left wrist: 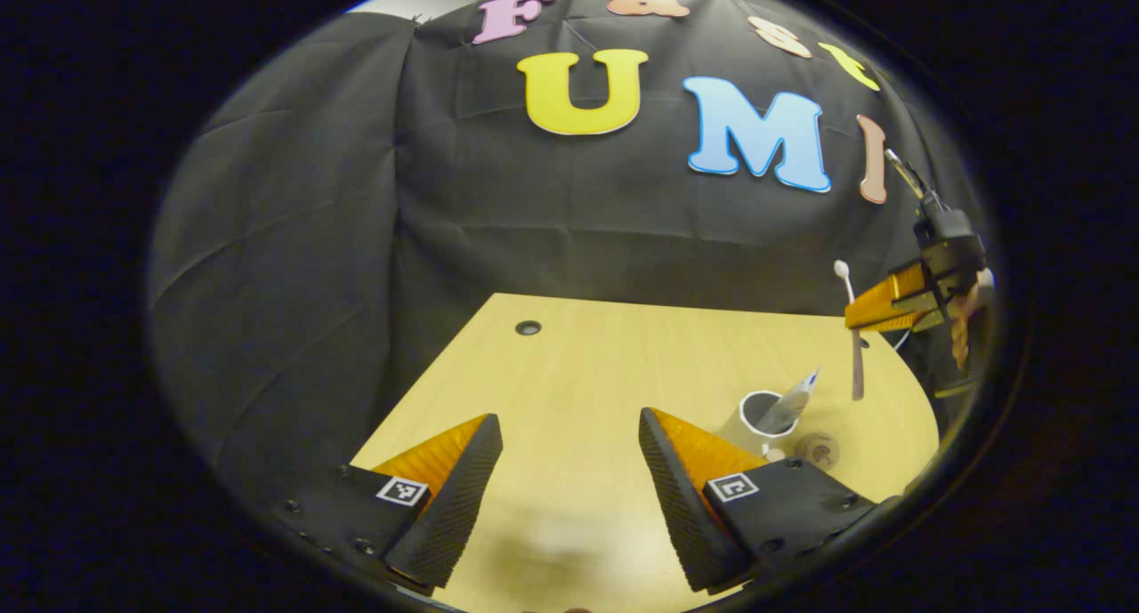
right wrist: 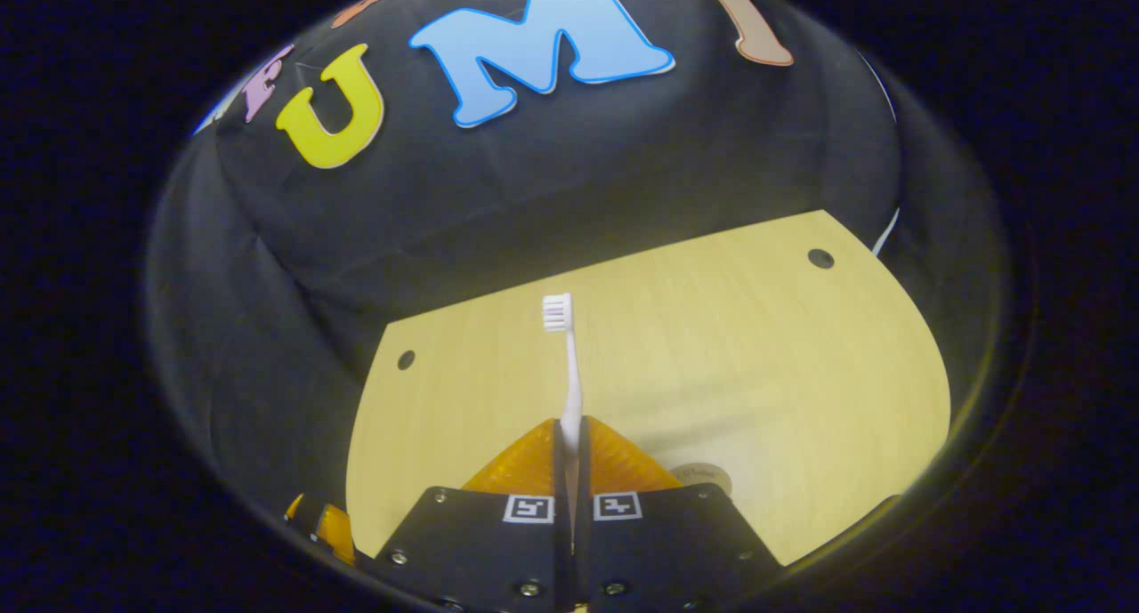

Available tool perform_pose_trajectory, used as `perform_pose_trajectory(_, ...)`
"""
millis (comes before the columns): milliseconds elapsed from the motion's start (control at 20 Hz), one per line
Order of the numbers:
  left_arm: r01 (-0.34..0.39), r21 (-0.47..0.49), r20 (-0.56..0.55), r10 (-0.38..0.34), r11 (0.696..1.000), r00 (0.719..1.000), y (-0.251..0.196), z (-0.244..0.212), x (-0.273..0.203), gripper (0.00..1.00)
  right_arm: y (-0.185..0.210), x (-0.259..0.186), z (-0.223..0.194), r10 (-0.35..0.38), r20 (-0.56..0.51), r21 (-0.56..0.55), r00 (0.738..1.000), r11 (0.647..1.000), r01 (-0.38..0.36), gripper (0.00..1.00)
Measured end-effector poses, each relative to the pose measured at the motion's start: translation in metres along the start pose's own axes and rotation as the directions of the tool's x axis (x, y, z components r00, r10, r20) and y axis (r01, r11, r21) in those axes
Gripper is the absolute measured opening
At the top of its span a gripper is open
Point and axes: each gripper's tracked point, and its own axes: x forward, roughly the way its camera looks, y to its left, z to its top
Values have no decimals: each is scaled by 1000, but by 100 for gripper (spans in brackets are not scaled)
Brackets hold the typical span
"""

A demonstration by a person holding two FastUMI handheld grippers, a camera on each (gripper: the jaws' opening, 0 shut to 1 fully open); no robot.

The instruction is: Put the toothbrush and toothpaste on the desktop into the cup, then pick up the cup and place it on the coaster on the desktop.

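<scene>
**Ana:** Nearest the lens in the right gripper view, the right gripper (right wrist: 570, 435) has its fingers pressed together on the toothbrush (right wrist: 569, 373). They pinch its handle low down, and the bristle head points to 12 o'clock over the desktop (right wrist: 801, 355).

**Ben:** And the left gripper (left wrist: 569, 471)?

**Ana:** Its 2 fingers are spread wide with nothing between them, low over the wood. At 3 o'clock from them stands the white cup (left wrist: 756, 417), the toothpaste (left wrist: 794, 399) already leaning inside. The round coaster (left wrist: 817, 449) lies just beside the cup.

**Ben:** So the brush goes in next?

**Ana:** I'd judge so. It looks light and stiff, but the smooth, thin handle could twist in the pinch. The cup seems light too, and top-heavy once loaded; I'd take it by the wall near the rim.
</scene>
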Motion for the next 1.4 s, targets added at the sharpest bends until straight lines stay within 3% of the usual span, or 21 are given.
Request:
perform_pose_trajectory(250, -95, -37, -11, 95, 995, 995, 53, -8, -18, 97, 48, 38, -2, 70, 52, -69, 996, 995, -66, 1)
perform_pose_trajectory(600, -185, -62, -56, 181, 981, 982, 90, -33, -37, 97, 55, 82, -38, 39, 79, -194, 996, 981, -23, 2)
perform_pose_trajectory(1000, -173, -49, -95, 168, 984, 981, 88, -47, -35, 97, 40, 87, -63, 8, 186, -274, 982, 961, 44, 2)
perform_pose_trajectory(1400, -147, -40, -105, 142, 988, 984, 73, -53, -35, 97, 40, 76, -68, 12, 232, -280, 973, 958, 55, 7)
